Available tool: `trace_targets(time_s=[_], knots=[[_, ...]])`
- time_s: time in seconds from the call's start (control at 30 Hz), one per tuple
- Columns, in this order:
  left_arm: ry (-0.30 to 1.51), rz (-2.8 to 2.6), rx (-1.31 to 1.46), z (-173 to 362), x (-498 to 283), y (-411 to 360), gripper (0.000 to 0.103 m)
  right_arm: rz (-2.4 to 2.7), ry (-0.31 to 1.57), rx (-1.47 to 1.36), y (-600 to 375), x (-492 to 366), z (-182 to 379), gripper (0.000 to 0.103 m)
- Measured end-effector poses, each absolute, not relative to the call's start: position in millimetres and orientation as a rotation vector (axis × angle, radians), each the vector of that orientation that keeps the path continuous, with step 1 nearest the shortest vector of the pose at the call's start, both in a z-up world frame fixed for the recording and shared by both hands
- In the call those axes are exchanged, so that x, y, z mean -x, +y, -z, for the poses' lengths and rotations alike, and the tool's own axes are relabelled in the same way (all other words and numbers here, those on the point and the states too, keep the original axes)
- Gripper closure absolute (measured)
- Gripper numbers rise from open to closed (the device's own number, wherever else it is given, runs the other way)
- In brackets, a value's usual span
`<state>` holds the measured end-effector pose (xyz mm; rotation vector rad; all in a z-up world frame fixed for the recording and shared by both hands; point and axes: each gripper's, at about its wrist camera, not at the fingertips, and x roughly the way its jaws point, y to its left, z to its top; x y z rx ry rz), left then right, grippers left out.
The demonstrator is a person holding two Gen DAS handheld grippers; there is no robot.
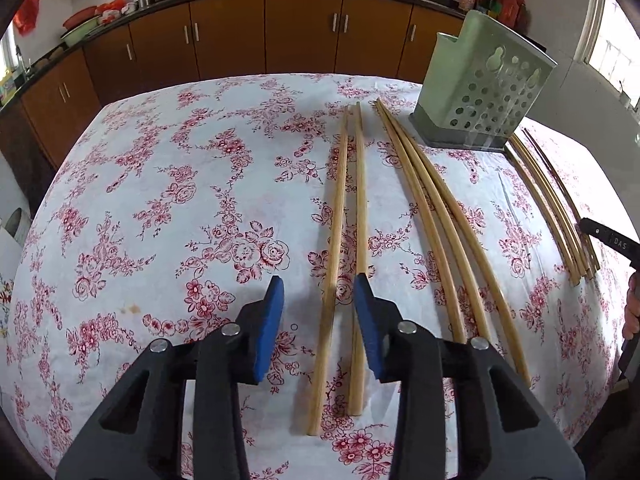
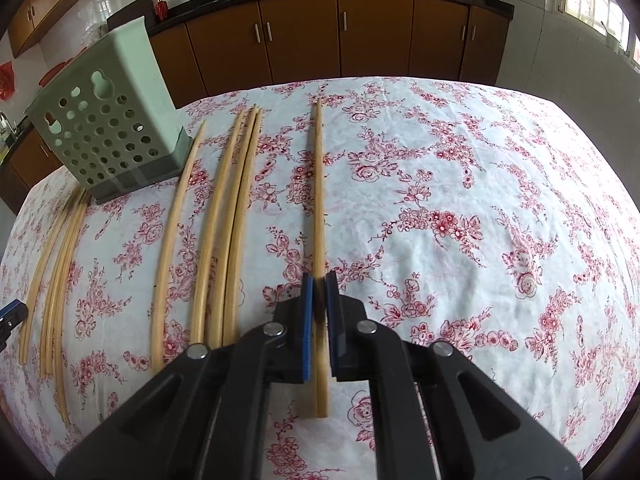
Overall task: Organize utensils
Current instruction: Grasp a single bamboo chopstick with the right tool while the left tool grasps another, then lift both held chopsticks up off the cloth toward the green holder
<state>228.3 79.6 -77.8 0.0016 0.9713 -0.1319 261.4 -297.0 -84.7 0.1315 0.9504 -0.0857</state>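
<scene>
Wooden chopsticks lie lengthwise on a floral tablecloth. In the left wrist view my left gripper [image 1: 318, 284] is open, low over a pair of chopsticks [image 1: 340, 216]; one stick lies between the blue pads, the other under the right pad. A curved group of three chopsticks [image 1: 440, 216] lies to its right. A green perforated utensil holder [image 1: 480, 88] stands at the back right. In the right wrist view my right gripper [image 2: 319, 280] is shut on a pair of chopsticks [image 2: 319, 184] near their thick ends. The holder [image 2: 108, 120] stands at the back left.
More chopsticks lie right of the holder [image 1: 560, 208], and several left of my right gripper [image 2: 224, 220] and by the table's left edge [image 2: 60, 260]. The right gripper's tip shows at the right edge [image 1: 608, 240]. Brown cabinets [image 2: 340, 40] run behind the table.
</scene>
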Motion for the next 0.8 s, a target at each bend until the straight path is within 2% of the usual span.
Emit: trace_targets(time_s=[0.03,0.3,0.57,0.8], knots=[[0.984,0.131,-0.014,79.3,-229.5,79.1,0.082,0.085,0.951,-0.131,-296.3,-261.5,85.3,0.095],[0.968,0.086,-0.023,82.1,-229.7,74.6,0.094,0.072,0.947,-0.104,-288.5,-252.9,87.1,0.095],[0.94,-0.009,0.178,81.7,-257.0,90.9,0.096,0.123,0.906,-0.165,-299.6,-267.0,88.4,0.095],[0.906,0.051,0.1,82.6,-233.9,86.5,0.095,0.102,0.89,-0.154,-300.0,-255.3,88.8,0.095]])
